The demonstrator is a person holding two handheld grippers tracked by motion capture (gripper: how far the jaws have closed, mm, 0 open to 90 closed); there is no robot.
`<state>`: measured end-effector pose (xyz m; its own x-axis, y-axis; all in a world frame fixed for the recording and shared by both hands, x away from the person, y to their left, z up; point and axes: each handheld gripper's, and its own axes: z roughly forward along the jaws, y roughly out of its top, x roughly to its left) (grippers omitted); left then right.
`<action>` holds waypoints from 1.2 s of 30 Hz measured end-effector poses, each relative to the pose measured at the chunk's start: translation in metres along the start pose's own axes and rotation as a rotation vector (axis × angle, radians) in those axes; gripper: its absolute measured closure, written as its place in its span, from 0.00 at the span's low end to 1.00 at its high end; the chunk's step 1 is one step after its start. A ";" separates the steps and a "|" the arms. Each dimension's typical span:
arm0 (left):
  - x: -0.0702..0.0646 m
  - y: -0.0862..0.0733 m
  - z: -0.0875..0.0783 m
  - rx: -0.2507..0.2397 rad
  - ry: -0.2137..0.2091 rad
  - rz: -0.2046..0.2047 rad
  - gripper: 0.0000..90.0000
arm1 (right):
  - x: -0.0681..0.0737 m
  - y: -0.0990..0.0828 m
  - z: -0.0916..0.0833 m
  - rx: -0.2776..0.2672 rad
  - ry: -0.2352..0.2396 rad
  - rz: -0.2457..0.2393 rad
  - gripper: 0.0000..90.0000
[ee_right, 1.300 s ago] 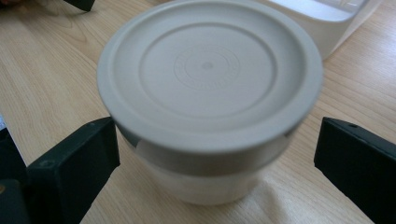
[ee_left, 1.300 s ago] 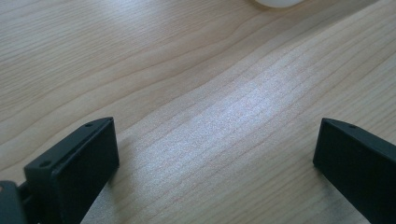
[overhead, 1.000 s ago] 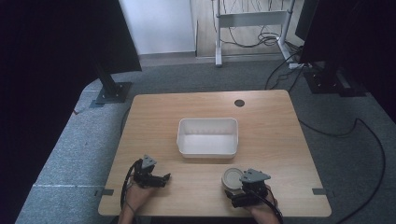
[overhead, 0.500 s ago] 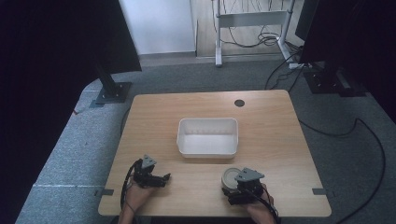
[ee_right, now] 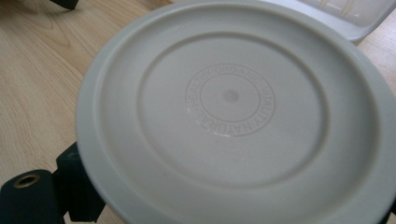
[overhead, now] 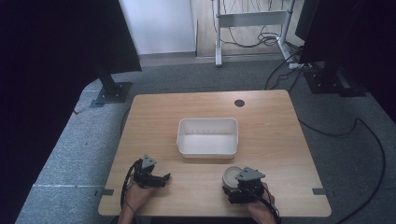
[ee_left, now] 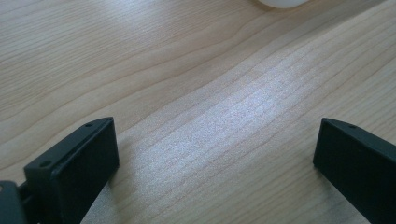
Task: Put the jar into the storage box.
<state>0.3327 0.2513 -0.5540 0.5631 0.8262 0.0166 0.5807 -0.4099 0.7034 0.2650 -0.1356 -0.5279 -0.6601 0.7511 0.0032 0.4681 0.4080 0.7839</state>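
Off-white round lid (ee_right: 231, 107) — embossed lettering

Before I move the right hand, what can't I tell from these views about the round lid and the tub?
- Right gripper grip: in the right gripper view the round lid covers its fingers, so contact is unclear.
- What lies under the lid: hidden in the high view and the right gripper view.
- White tub: cut off by the top edge in both gripper views.
- Lid lettering: too faint to read fully.
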 end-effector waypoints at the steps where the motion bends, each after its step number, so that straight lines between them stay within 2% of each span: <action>1: 0.000 0.000 0.000 0.000 0.000 -0.001 0.00 | 0.000 0.001 0.000 -0.001 0.000 0.002 0.10; 18: 0.000 0.000 0.000 0.000 0.000 0.000 0.00 | -0.003 0.010 0.003 0.015 0.007 -0.013 0.10; 36: 0.000 0.000 0.000 0.000 0.000 0.000 0.00 | -0.004 0.030 0.009 0.008 0.018 -0.013 0.10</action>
<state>0.3327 0.2514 -0.5540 0.5632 0.8262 0.0167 0.5807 -0.4100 0.7033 0.2868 -0.1217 -0.5101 -0.6765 0.7364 0.0045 0.4643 0.4218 0.7788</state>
